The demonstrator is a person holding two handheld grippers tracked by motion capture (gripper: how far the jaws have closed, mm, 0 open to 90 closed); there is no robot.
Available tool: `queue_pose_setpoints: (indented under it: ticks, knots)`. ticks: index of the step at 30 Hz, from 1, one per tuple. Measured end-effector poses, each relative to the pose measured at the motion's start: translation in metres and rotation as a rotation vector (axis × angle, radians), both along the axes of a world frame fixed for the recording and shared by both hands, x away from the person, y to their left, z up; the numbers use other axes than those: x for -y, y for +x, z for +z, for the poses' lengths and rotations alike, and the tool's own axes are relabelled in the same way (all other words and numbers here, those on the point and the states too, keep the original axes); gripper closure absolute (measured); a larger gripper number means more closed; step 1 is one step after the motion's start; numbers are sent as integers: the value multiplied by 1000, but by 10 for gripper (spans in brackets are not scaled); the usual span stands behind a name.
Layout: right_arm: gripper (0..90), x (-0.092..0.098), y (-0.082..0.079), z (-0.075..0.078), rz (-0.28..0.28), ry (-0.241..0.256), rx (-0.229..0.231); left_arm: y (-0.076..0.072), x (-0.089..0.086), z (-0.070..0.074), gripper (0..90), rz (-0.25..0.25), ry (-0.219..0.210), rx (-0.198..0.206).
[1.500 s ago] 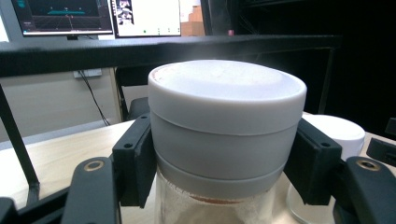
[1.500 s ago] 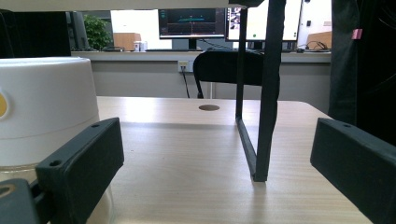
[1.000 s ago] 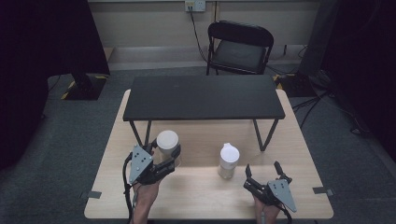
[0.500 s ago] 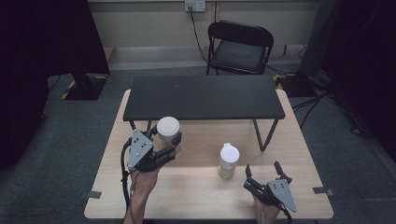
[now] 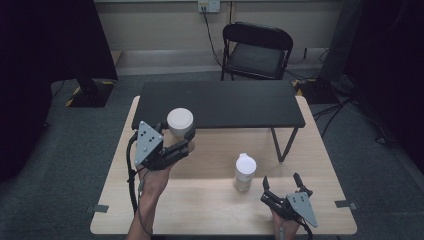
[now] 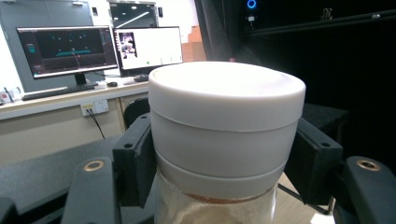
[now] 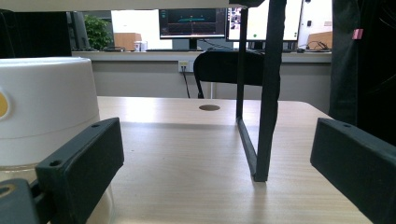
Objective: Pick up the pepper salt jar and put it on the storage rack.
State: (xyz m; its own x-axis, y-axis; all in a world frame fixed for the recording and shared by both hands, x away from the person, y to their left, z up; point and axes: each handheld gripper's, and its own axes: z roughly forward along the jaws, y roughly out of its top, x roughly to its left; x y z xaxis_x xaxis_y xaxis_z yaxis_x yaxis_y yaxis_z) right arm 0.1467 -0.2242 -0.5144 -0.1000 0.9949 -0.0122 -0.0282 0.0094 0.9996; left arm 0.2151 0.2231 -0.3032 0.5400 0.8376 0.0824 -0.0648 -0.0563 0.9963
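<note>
Jar [image 6: 226, 140], label unreadable, clamped by left hand-held gripper [image 5: 172, 145].

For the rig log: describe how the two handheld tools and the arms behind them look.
Both the left tool and the right tool are black, with two flat rectangular jaws bearing screw holes and brass fittings. Each carries a grey three-cornered plate on top. A black cable trails from the left one. Forearms are bare, no sleeves.

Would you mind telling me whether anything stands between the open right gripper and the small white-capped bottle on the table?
Nothing visible does. The right gripper sits open on the wooden table, and the white-capped bottle stands just ahead to its left with bare tabletop between them.
</note>
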Motion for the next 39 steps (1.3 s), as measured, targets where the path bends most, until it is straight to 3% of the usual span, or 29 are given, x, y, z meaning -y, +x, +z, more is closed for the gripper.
queue_pose_setpoints:
  ticks: [12, 21, 29, 33, 39]
  knots:
    - [15, 0, 0, 0, -1, 0, 0, 16, 4, 21, 347, 46, -61, -35]
    - [15, 0, 0, 0, -1, 0, 0, 40, 12, 32, 347, 73, -53, -50]
    - [15, 0, 0, 0, 0, 0, 0, 64, 23, 33, 347, 107, -49, -57]
    - [15, 0, 0, 0, 0, 0, 0, 72, 28, 32, 347, 123, -27, -61]
    - [15, 0, 0, 0, 1, 1, 0, 80, 27, 29, 347, 137, -46, -73]
